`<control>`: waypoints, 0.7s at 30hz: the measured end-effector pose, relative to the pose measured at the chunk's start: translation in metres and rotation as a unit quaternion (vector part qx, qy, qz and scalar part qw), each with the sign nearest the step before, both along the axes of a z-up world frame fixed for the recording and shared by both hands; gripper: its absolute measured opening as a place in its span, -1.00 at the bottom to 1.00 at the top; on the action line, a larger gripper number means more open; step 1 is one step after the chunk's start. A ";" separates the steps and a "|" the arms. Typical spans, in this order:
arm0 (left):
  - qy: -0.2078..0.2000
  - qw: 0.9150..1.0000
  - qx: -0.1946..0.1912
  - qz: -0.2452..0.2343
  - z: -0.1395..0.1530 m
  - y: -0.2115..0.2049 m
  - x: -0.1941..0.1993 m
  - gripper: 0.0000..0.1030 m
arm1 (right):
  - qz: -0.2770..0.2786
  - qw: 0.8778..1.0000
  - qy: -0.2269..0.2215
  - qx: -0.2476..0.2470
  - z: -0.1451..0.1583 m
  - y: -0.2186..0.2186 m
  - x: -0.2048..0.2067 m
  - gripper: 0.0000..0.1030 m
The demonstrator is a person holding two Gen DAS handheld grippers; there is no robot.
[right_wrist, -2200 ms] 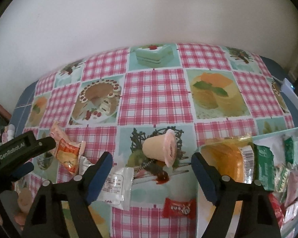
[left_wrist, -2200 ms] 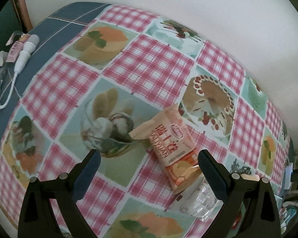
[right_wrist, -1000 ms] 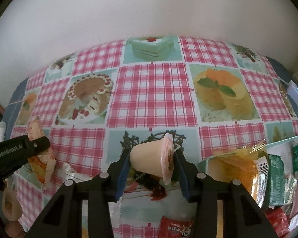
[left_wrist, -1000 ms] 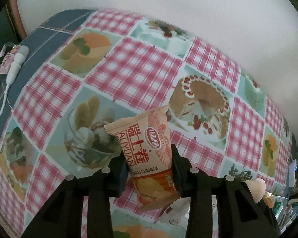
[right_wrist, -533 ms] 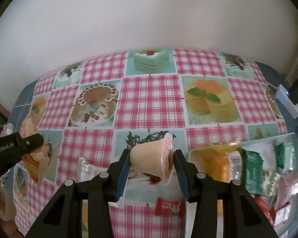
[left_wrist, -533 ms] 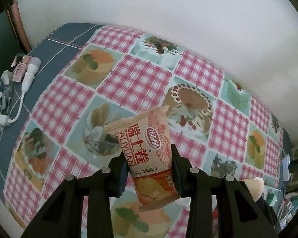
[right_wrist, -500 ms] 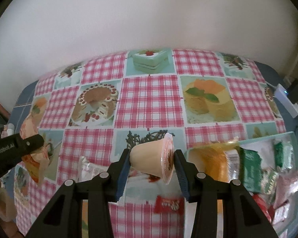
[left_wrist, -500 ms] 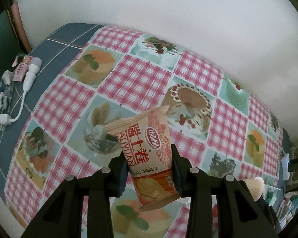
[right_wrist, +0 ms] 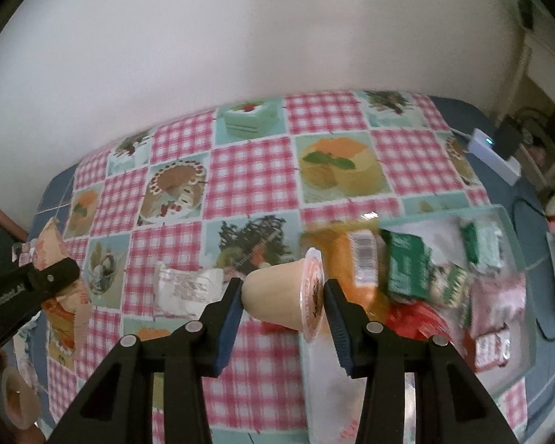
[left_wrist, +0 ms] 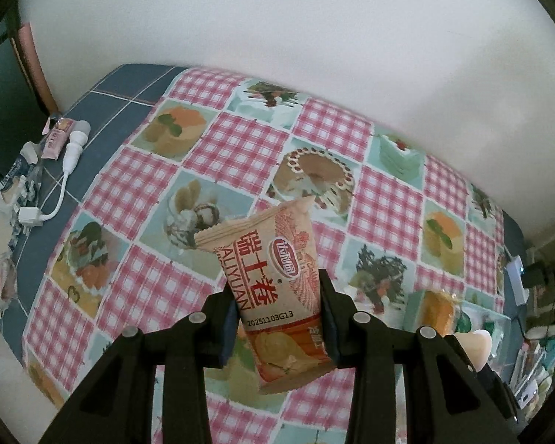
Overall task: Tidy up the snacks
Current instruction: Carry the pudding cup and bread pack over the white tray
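Observation:
My left gripper [left_wrist: 279, 318] is shut on an orange-and-cream snack packet [left_wrist: 273, 281] with red Chinese print, held upright above the checked tablecloth [left_wrist: 137, 192]. The same packet [right_wrist: 61, 285] shows at the left of the right wrist view. My right gripper [right_wrist: 283, 307] is shut on a peach jelly cup [right_wrist: 283, 296], lying sideways with its foil lid to the right, held over the left end of a pale teal tray [right_wrist: 518, 244]. The tray holds several packets: orange, green, red and pink. A white wrapped snack [right_wrist: 187, 288] lies on the cloth.
A white wall stands behind the table. A white cable and small tubes [left_wrist: 61, 155] lie on the blue cloth at the far left. A white power strip [right_wrist: 494, 155] with a black plug sits at the far right. Another jelly cup [right_wrist: 16, 403] is at bottom left.
Both grippers have risen further from the table. The right gripper has swung right with the jelly cup, so the tray now sits right in front of it.

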State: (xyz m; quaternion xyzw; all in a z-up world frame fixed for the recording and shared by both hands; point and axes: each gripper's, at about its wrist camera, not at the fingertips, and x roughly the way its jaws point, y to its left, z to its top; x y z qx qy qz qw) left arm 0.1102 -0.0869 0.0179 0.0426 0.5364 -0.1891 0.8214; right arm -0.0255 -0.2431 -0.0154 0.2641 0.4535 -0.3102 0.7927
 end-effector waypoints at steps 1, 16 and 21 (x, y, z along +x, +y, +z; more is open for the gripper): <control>0.000 1.000 0.000 -0.003 0.001 0.000 -0.004 -0.23 | -0.004 1.000 0.001 0.001 0.000 -0.001 -0.005 -0.09; 0.012 0.990 0.010 -0.137 -0.008 -0.053 -0.097 -0.23 | -0.074 0.997 0.011 0.014 0.004 -0.018 -0.095 -0.09; 0.027 0.982 0.022 -0.184 -0.024 -0.078 -0.123 -0.23 | -0.095 0.995 0.023 0.033 -0.006 -0.025 -0.116 -0.09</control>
